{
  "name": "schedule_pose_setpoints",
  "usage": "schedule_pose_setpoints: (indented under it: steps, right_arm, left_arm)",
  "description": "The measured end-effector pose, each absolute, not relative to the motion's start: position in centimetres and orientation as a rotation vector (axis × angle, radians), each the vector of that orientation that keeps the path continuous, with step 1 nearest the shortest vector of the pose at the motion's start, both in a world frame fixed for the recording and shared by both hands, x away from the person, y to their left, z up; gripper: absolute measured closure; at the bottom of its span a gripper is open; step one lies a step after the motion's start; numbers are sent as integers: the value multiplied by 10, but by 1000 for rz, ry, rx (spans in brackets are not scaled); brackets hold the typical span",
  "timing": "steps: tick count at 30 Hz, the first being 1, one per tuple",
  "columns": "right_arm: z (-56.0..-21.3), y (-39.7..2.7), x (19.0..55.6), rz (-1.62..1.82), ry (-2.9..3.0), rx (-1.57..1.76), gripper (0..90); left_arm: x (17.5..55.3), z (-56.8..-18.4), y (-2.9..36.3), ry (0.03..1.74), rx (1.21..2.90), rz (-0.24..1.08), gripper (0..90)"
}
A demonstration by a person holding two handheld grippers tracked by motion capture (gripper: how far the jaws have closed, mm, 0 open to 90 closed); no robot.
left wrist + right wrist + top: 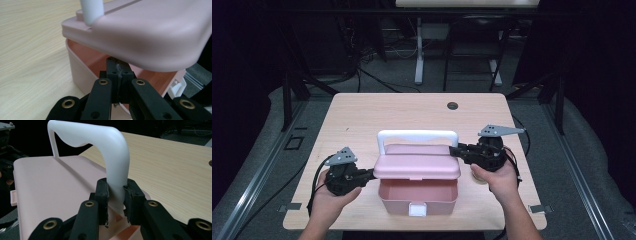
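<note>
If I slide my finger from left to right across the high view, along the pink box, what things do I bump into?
Left gripper → pink box with its lid half up → right gripper, its fingers shut on the white handle → the person's right hand.
</note>
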State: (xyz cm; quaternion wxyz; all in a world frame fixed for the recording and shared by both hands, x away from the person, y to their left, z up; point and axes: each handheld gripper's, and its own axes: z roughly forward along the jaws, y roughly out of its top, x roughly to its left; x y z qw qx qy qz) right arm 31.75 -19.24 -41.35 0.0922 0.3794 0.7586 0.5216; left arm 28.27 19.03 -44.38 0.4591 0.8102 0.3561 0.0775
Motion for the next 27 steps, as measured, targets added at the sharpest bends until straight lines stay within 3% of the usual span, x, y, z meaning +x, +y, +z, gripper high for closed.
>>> schedule_pose_setpoints:
  steps: [27]
  right_arm:
    - [-420,-196,318,1569,2231,1165,736]
  left_arm:
    - [279,-440,175,790,2028,153,899]
